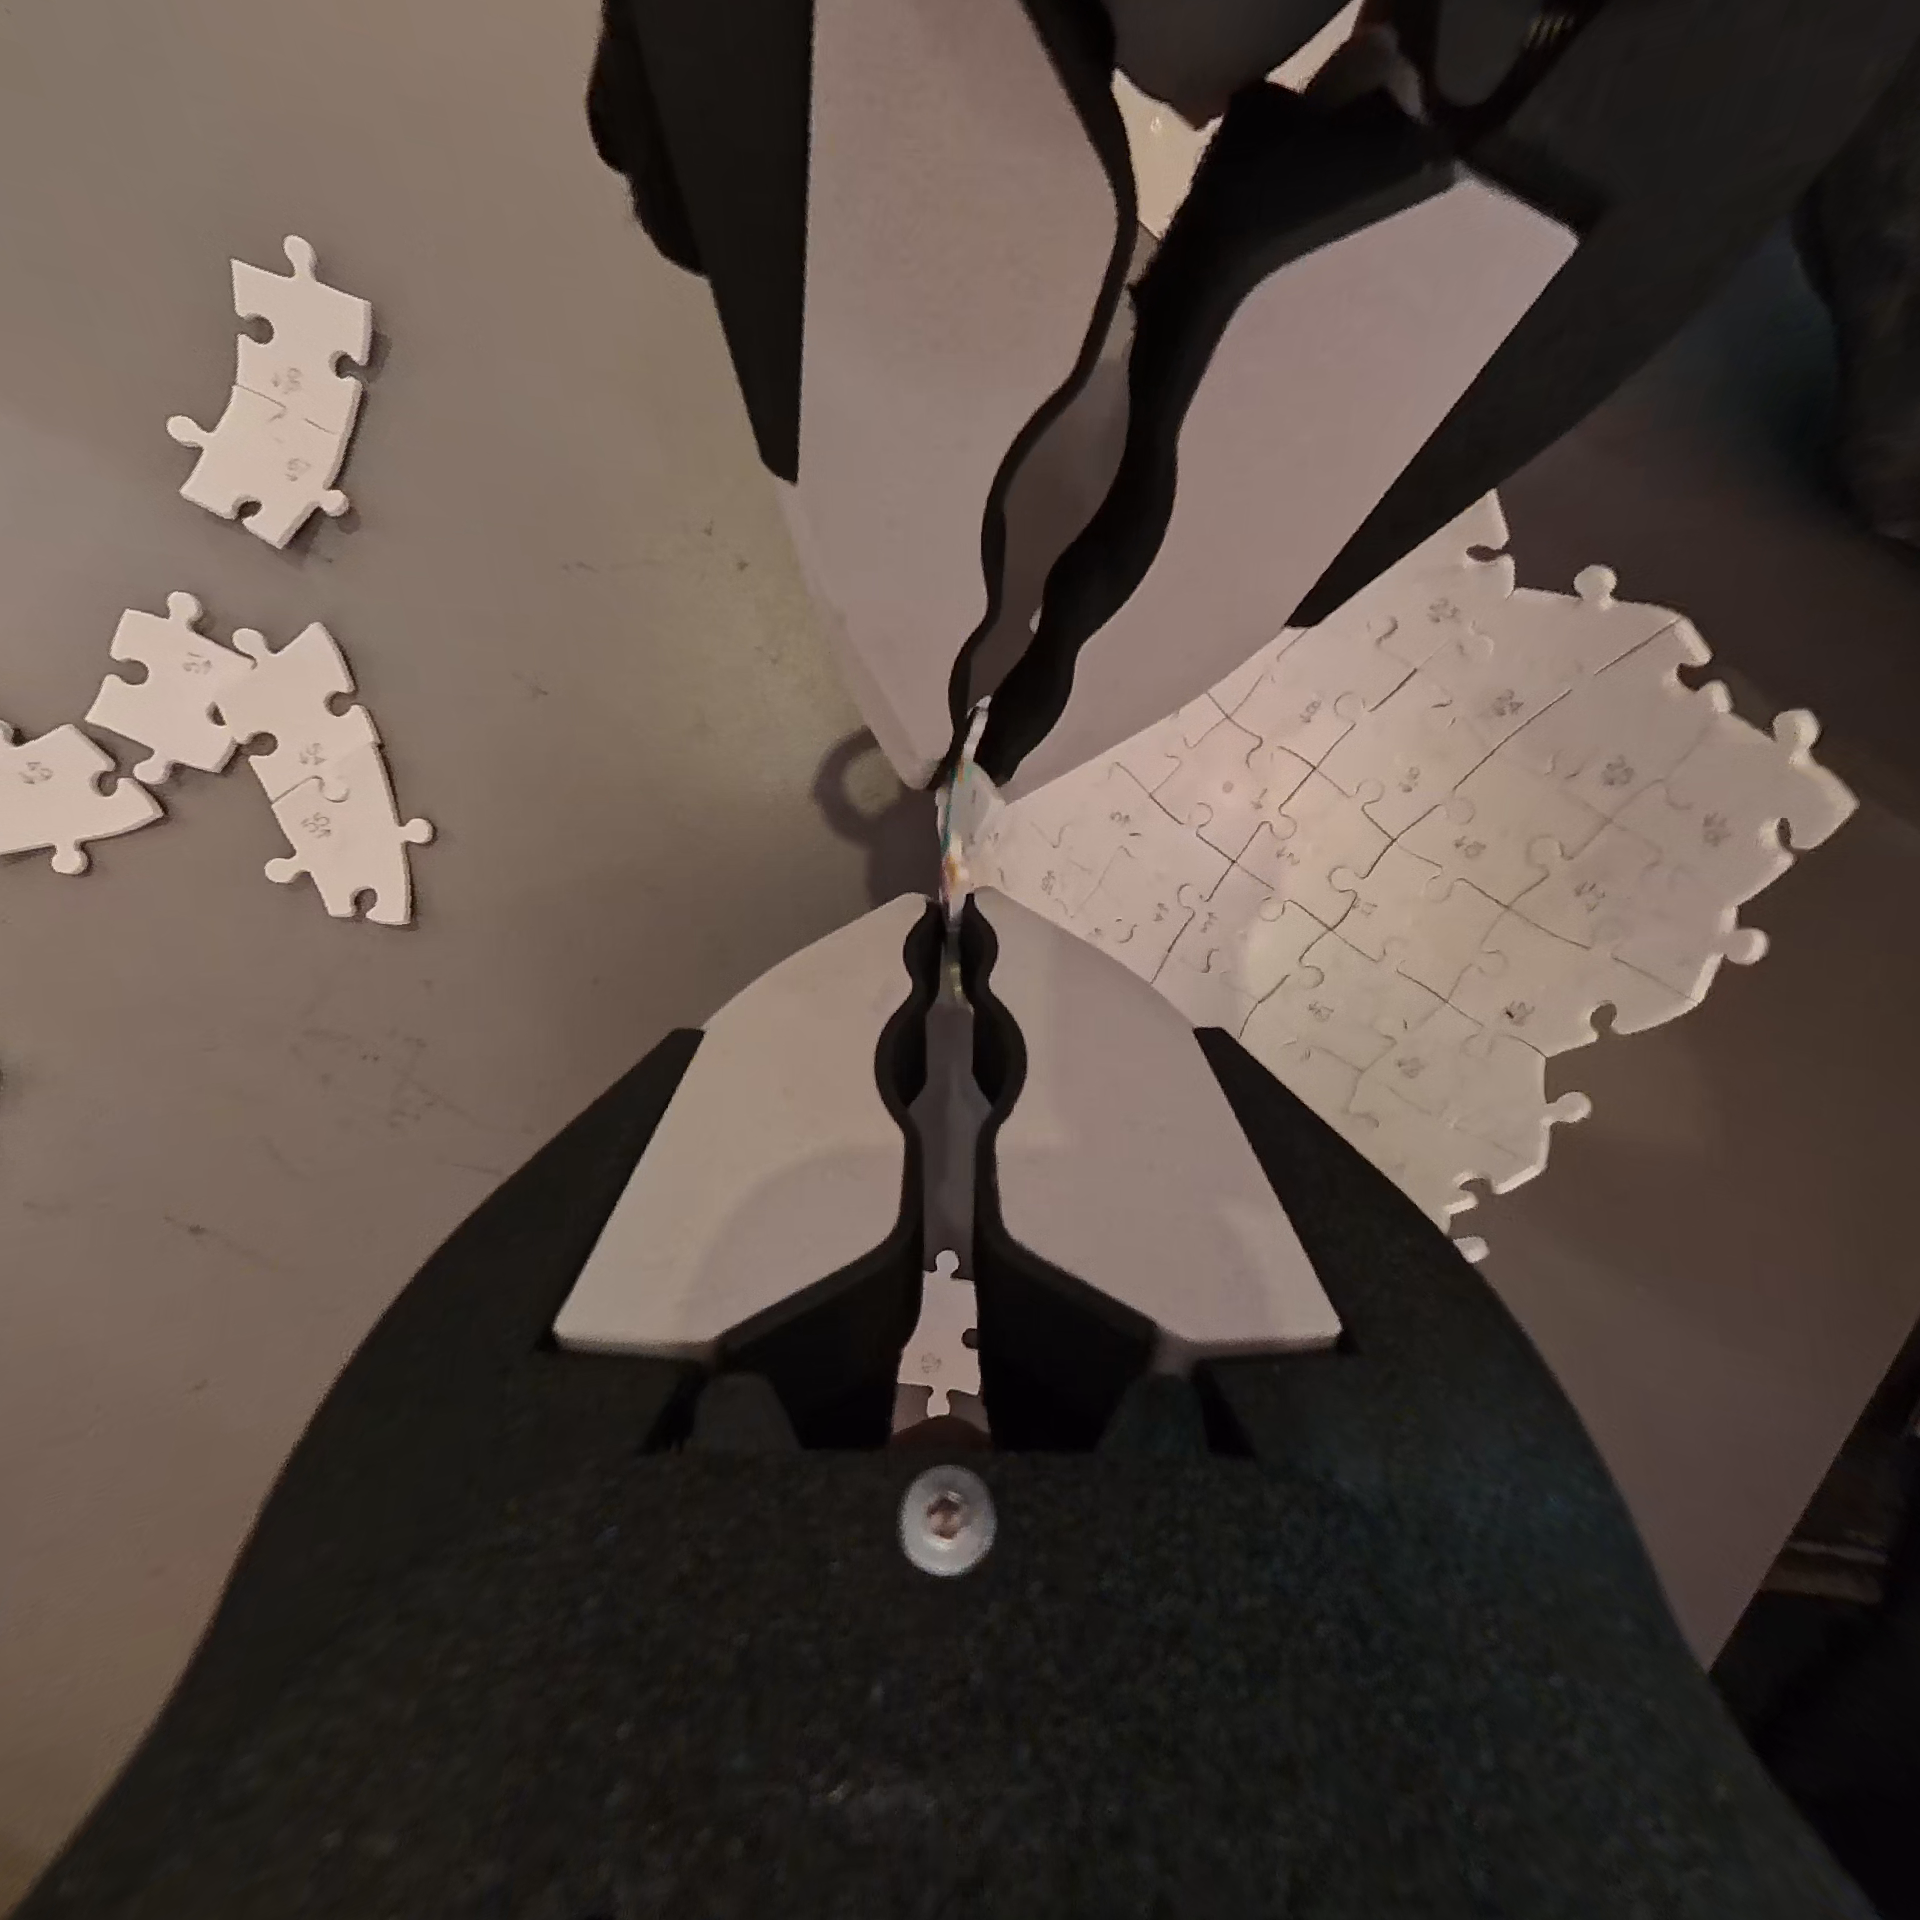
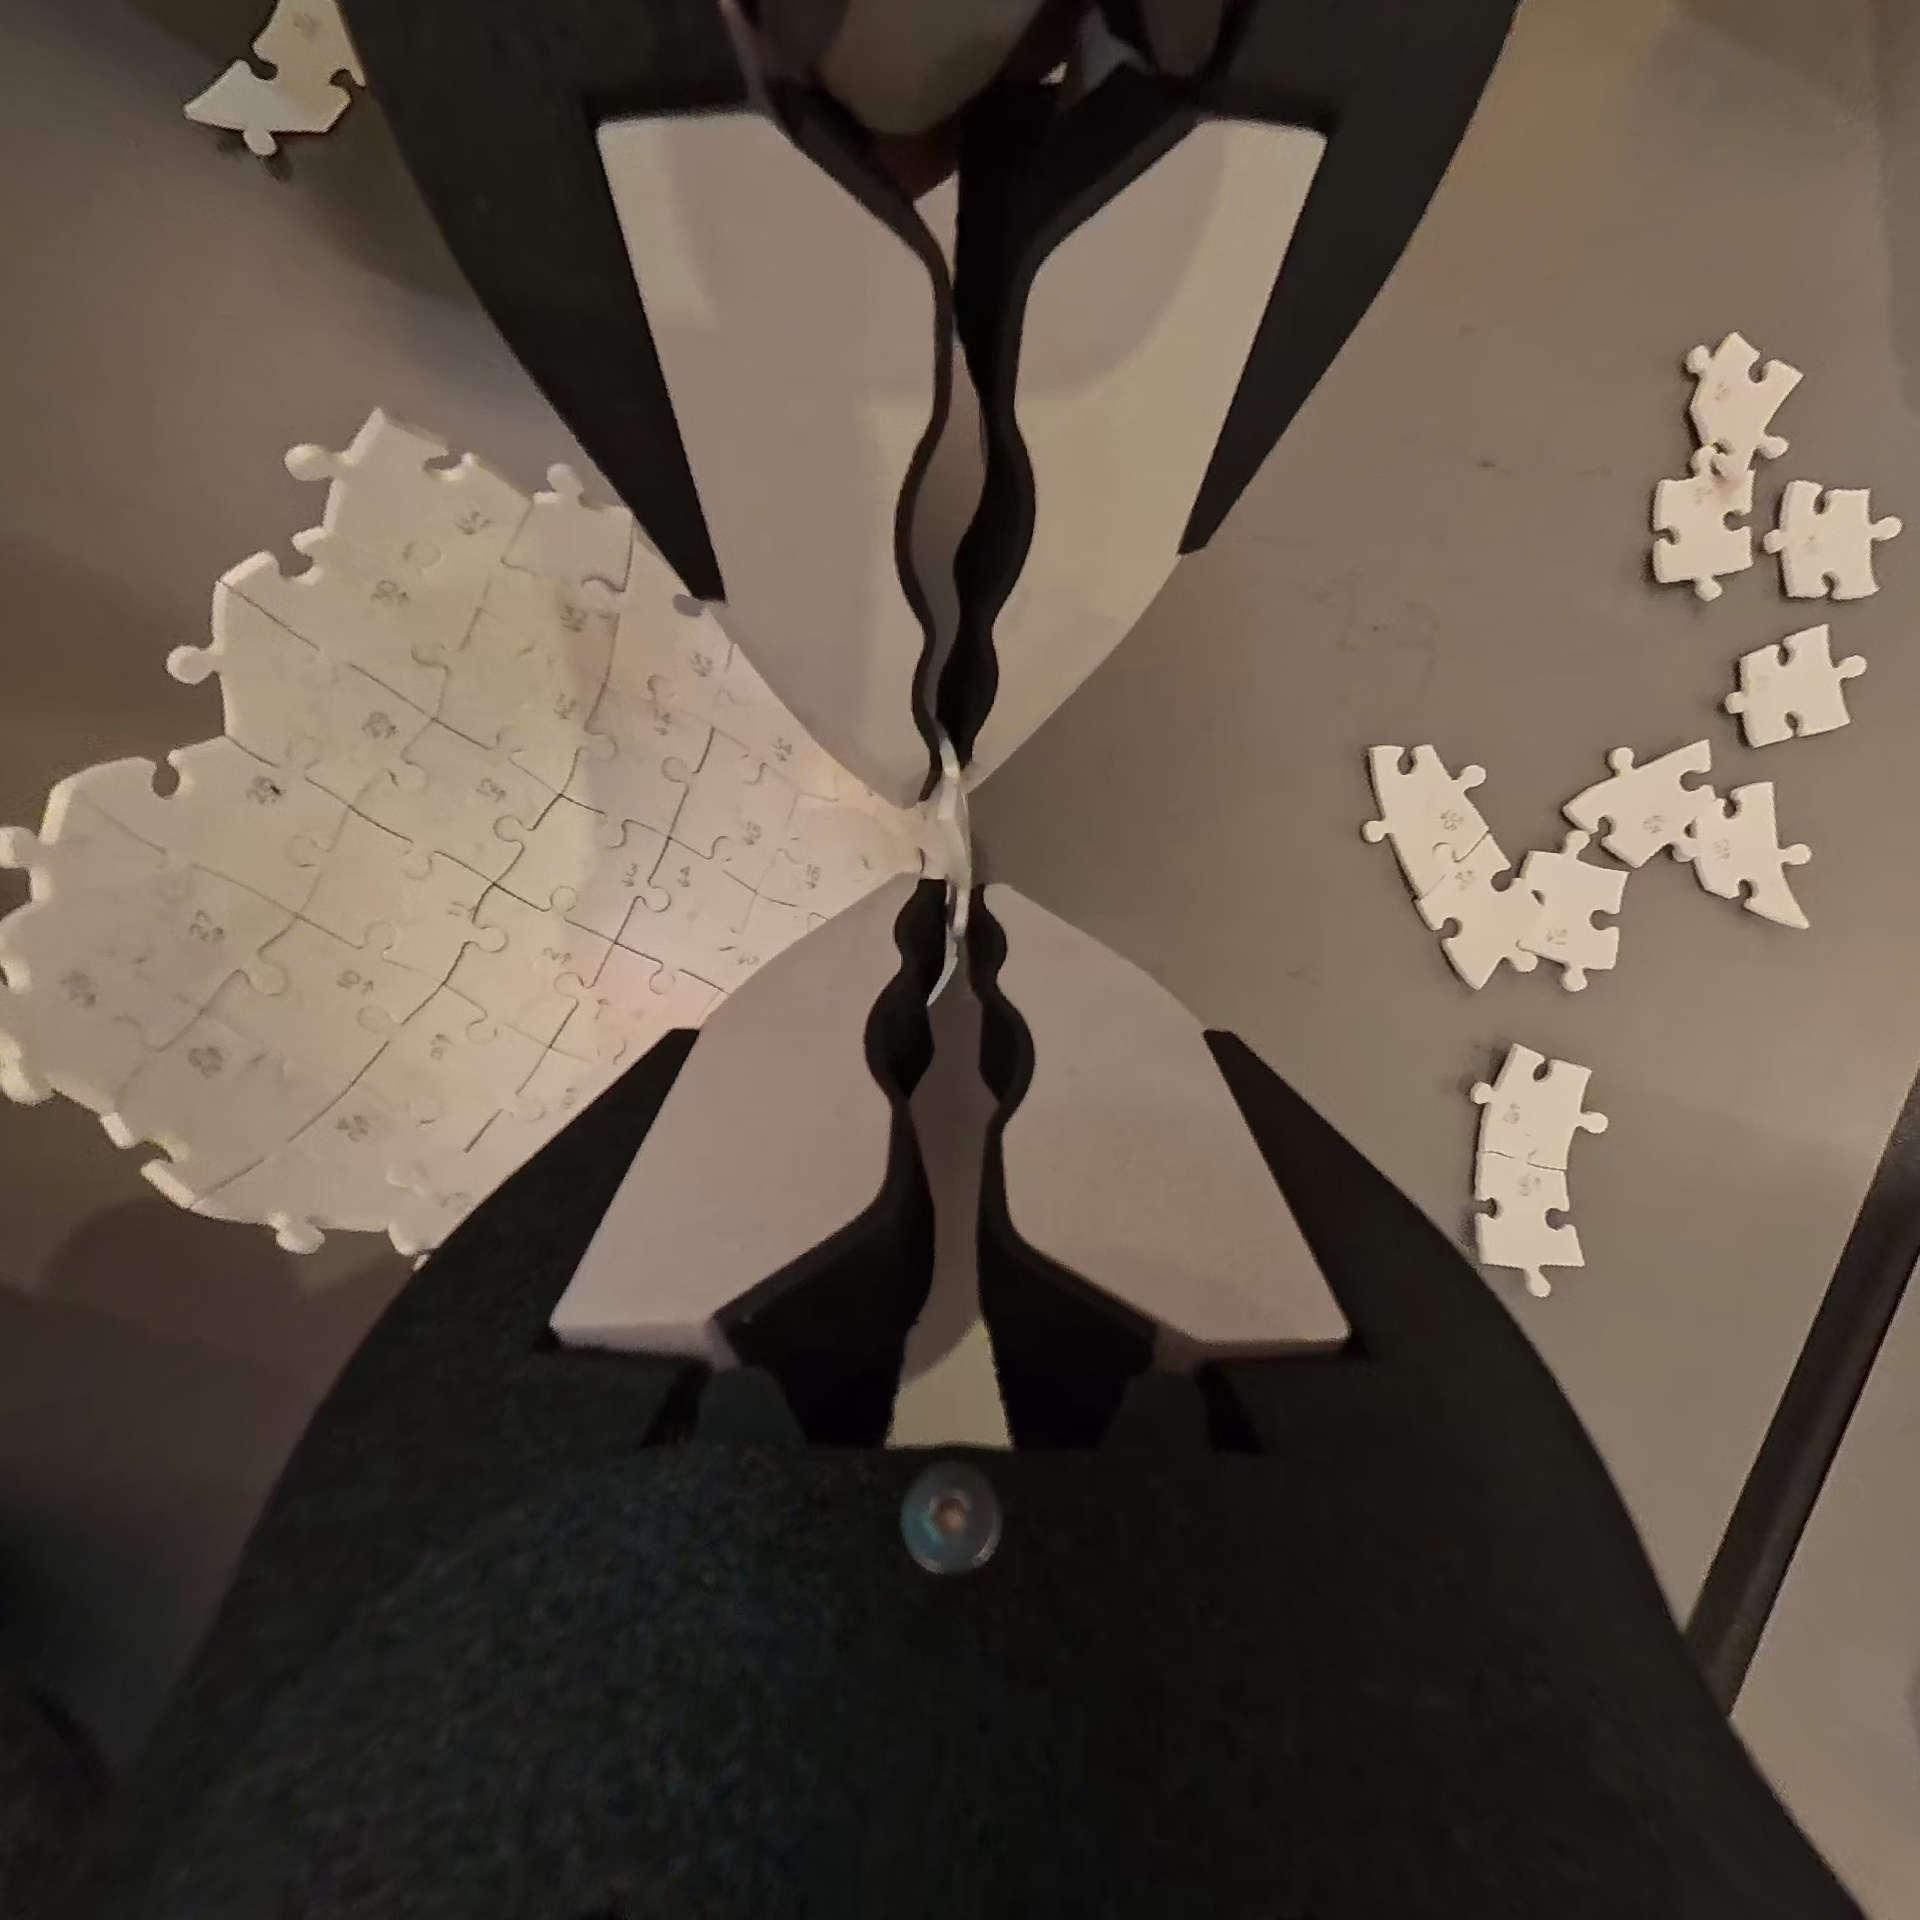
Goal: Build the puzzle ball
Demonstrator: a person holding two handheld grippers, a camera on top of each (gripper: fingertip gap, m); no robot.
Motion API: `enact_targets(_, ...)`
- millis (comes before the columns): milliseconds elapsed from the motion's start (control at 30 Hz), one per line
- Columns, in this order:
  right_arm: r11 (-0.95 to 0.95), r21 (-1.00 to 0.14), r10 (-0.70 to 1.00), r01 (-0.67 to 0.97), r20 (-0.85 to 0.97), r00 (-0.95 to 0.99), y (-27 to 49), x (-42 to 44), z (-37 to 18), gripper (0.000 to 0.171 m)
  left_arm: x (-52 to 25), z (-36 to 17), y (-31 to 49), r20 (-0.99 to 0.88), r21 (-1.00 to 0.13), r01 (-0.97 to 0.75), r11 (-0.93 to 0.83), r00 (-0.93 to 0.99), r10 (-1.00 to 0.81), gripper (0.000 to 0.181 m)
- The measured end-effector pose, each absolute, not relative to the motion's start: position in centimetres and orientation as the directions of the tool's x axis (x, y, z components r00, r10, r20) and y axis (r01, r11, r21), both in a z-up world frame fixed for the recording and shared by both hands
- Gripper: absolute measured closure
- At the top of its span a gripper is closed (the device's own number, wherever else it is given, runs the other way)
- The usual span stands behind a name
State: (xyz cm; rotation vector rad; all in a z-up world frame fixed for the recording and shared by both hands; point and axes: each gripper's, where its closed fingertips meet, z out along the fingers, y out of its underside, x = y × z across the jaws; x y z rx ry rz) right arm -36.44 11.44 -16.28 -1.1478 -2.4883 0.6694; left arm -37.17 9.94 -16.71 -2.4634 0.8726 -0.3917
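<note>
The part-built puzzle ball is a curved white shell of joined pieces, held up over the grey table. It spreads right in the left wrist view and left in the right wrist view. My left gripper is shut on the shell's edge from below in its view. My right gripper is shut on the same edge from above, tip to tip with the left. In the right wrist view the right gripper is at the bottom and the left gripper at the top. The gripped edge shows only edge-on.
Several loose white pieces lie on the table: a joined pair, a cluster, one under my left gripper. In the right wrist view they show as a cluster, a pair and one at the top left. The table's dark edge runs at the right. My left and right fingertips are right by each other.
</note>
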Motion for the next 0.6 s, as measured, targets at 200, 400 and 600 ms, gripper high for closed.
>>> enact_targets(200,0.55,-0.55,0.775,0.628,0.056,-0.629,11.31,-36.45,-16.34,0.167,-37.17,-16.79,9.83,0.11,-0.536,-0.506,-0.676,0.752,-0.65,0.179)
enact_targets(400,0.544,-0.563,0.78,0.623,0.063,-0.623,11.62,-36.31,-16.17,0.164,-37.35,-16.85,9.84,0.114,-0.535,-0.501,-0.681,0.755,-0.645,0.179)
enact_targets(600,0.511,-0.544,0.788,0.665,-0.013,-0.616,11.6,-35.92,-16.92,0.156,-37.39,-16.87,9.83,0.12,-0.531,-0.497,-0.686,0.757,-0.642,0.179)
